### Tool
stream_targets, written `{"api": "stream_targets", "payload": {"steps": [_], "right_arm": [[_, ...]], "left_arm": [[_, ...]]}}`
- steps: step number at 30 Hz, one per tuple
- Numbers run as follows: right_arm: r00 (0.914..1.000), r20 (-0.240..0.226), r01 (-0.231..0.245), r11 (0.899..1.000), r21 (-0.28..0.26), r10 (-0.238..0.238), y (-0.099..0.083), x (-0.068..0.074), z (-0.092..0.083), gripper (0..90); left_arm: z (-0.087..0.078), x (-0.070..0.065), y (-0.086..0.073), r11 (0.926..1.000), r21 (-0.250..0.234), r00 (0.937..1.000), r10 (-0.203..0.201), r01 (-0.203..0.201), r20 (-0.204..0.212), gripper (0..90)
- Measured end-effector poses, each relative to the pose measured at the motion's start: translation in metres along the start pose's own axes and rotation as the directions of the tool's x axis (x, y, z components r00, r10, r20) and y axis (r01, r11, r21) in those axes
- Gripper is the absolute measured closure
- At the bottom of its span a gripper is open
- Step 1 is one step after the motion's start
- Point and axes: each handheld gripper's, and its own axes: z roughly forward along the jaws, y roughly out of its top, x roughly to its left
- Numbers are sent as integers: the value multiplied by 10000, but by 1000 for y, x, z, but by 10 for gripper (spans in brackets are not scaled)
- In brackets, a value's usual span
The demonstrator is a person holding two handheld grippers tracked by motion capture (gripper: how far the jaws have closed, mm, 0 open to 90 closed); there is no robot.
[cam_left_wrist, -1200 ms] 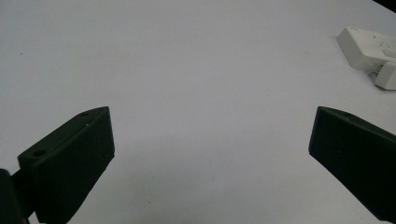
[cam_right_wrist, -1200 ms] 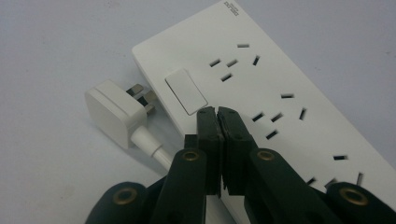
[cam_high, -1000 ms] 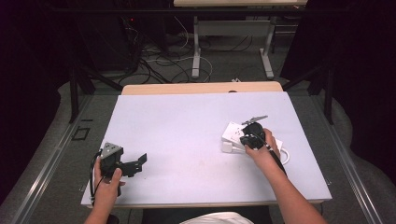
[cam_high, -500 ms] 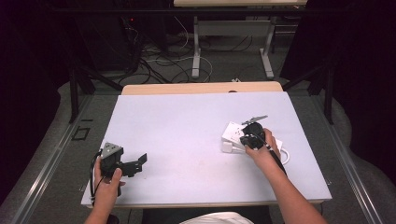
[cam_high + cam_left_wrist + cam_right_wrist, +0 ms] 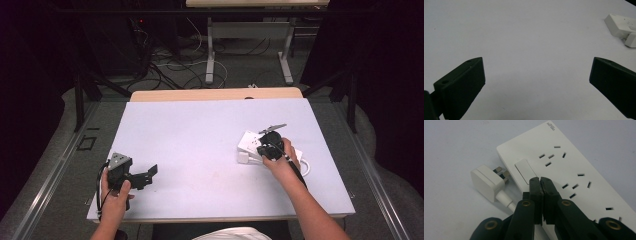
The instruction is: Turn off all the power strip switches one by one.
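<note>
A white power strip lies on the table at the right, with several socket groups and a flat rocker switch. A white plug with metal pins lies on its side beside the strip's end, its cord running toward me. My right gripper is shut with nothing between its jaws, its tips just over the strip's face next to the switch. My left gripper rests near the table's front left, jaws wide open over bare tabletop. The strip's corner shows far off in the left gripper view.
The pale grey table has a wooden strip along its far edge. Beyond it stand a desk frame and tangled cables on the floor. The strip's white cord loops near the right forearm.
</note>
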Motion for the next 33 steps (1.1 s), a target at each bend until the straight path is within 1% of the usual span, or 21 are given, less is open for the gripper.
{"api": "stream_targets", "payload": {"steps": [3, 6, 9, 13, 15, 18, 25, 33], "right_arm": [[10000, -23, -6, 10000, 27, 6, 0, 0, 1, 890], [9999, -60, -83, 9999, -87, 82, -1, 0, 3, 894], [10000, -11, 58, 9999, -102, -58, -2, 0, 3, 894], [9999, -93, -92, 9999, -128, 90, -2, -1, 3, 894], [9999, -121, 2, 9999, -106, -4, -2, -2, 2, 894], [9999, -113, 22, 9999, -106, -24, -2, -2, 2, 894], [9998, -168, -95, 9998, -202, 91, -3, -1, 3, 894], [9999, -81, -84, 9997, -219, 82, -3, 0, 3, 894]], "left_arm": [[0, 0, 0, 10000, 3, 10000, -8, 8, 7, 2], [0, 0, 0, 10000, -27, 10000, -37, 37, 14, 2], [0, 0, 0, 10000, -32, 10000, -32, 32, 12, 3], [0, -1, 0, 10000, -30, 10000, -38, 38, 22, 2], [0, 0, 0, 10000, -28, 10000, -35, 35, 20, 2], [0, -1, 0, 10000, -27, 10000, -48, 48, 20, 2], [0, 0, 0, 10000, -29, 10000, -39, 39, 23, 2], [0, 0, 0, 10000, 8, 10000, 5, -5, 14, 2]]}}
